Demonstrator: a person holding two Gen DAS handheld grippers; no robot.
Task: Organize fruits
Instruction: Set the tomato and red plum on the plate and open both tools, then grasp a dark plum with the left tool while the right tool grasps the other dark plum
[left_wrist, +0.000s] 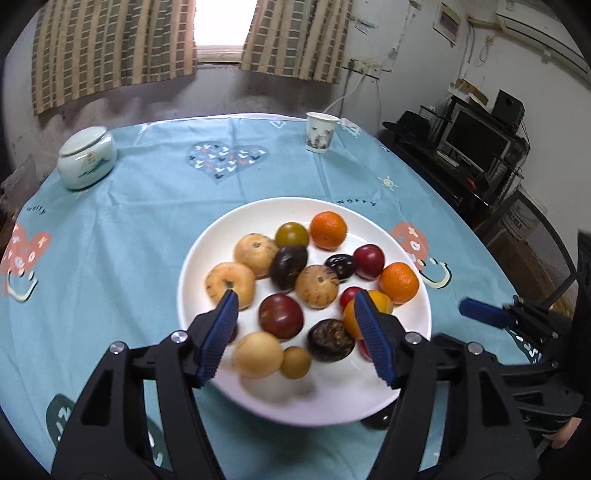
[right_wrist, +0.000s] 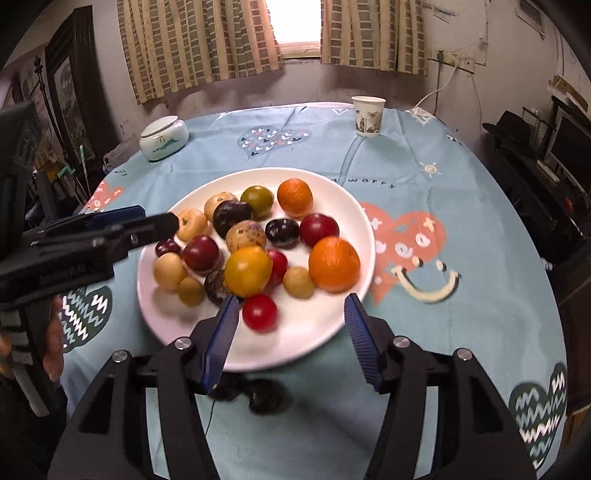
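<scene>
my left gripper (left_wrist: 295, 299) wide, empty | over near side of plate (left_wrist: 207, 240) | dark red plum (left_wrist: 281, 316) straight ahead between fingers | right gripper (right_wrist: 290, 304) wide, at near rim, farther off

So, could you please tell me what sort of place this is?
Probably a lived-in home room: a round table with a printed blue tablecloth, checked curtains at a window, and a monitor on a cluttered rack.

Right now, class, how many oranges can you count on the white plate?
2. One orange sits at the plate's far edge, beside a greenish fruit; the other orange lies at its right side. Both show in each view; none seems hidden.
</scene>
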